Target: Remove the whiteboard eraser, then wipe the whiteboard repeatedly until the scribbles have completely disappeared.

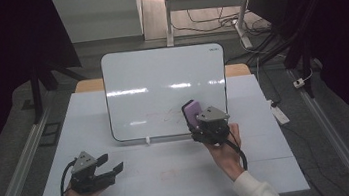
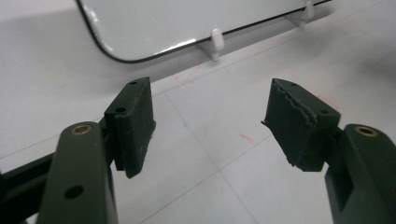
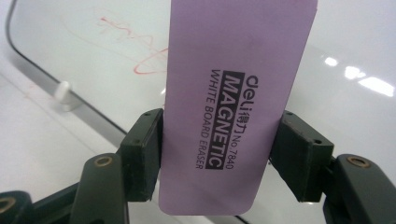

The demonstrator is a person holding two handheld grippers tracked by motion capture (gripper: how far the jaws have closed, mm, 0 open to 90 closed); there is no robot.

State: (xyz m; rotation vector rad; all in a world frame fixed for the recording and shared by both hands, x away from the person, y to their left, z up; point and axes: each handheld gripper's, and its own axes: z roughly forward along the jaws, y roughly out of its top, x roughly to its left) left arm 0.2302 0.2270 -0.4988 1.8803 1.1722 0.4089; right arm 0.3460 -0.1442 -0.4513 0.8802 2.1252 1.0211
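A whiteboard (image 1: 161,87) stands tilted on small white feet at the middle of the table, with faint red scribbles (image 3: 135,51) near its lower edge. My right gripper (image 1: 197,125) is shut on a purple magnetic whiteboard eraser (image 3: 233,102), held upright with its far end close to the board's lower right part (image 1: 193,112). Whether the eraser touches the board I cannot tell. My left gripper (image 1: 110,165) hovers low over the table at the front left, jaws open and empty, its fingertips (image 2: 135,121) pointing toward the board's lower left corner (image 2: 112,49).
The white table (image 1: 172,174) bears faint red smudges (image 2: 245,137) in front of the board. Beyond the table lie a desk frame with cables (image 1: 213,20) and a power strip (image 1: 280,114) on the floor at the right.
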